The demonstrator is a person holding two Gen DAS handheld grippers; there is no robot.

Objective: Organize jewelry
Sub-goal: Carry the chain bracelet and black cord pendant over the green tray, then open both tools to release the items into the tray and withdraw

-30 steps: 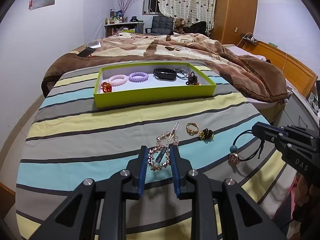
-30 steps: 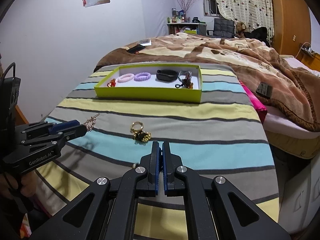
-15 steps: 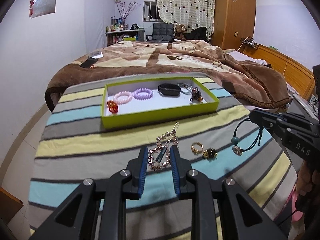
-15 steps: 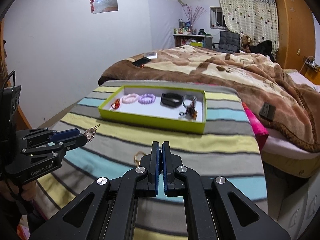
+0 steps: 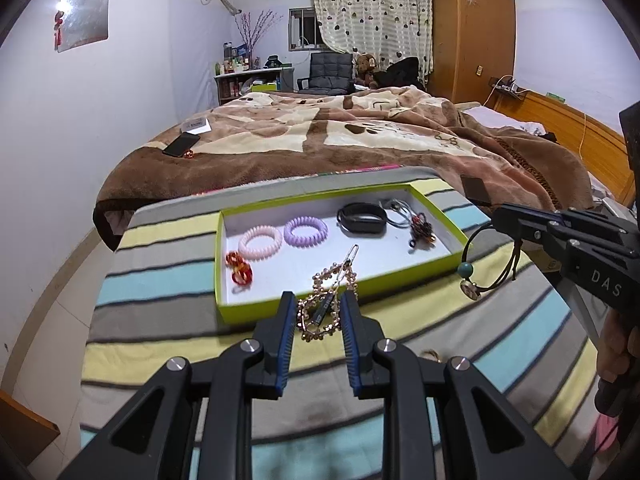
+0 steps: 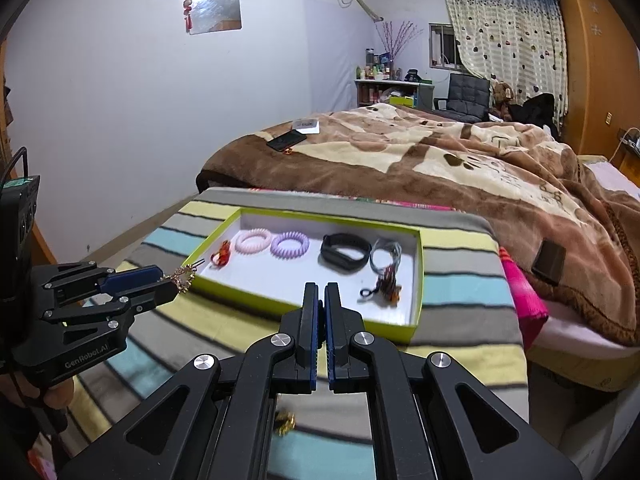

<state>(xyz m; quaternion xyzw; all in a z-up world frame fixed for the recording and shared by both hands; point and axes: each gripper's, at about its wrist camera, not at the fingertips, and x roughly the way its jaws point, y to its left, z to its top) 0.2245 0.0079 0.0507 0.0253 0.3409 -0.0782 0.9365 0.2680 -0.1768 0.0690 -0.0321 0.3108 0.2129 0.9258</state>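
My left gripper [image 5: 316,308] is shut on a gold bead hair clip [image 5: 330,292] and holds it in the air just before the near wall of the lime-green tray [image 5: 340,292]. The left gripper also shows in the right wrist view [image 6: 168,280], clip [image 6: 185,277] at its tips. My right gripper [image 5: 498,216] is shut on a black cord hair tie with a teal bead [image 5: 470,270], which hangs by the tray's right corner. In its own view the right gripper [image 6: 321,292] is shut; the tie is hidden there. The tray [image 6: 416,280] holds several hair ties.
A gold ring piece [image 6: 285,424] lies on the striped cloth [image 5: 160,280] below the right gripper. A brown blanket [image 5: 340,140] covers the bed behind, with a phone [image 5: 181,145] on it. A black remote [image 6: 549,260] lies right of the tray.
Both grippers have risen and moved forward toward the tray, each carrying its piece. The ring and dark charm on the cloth have dropped out of the left view.
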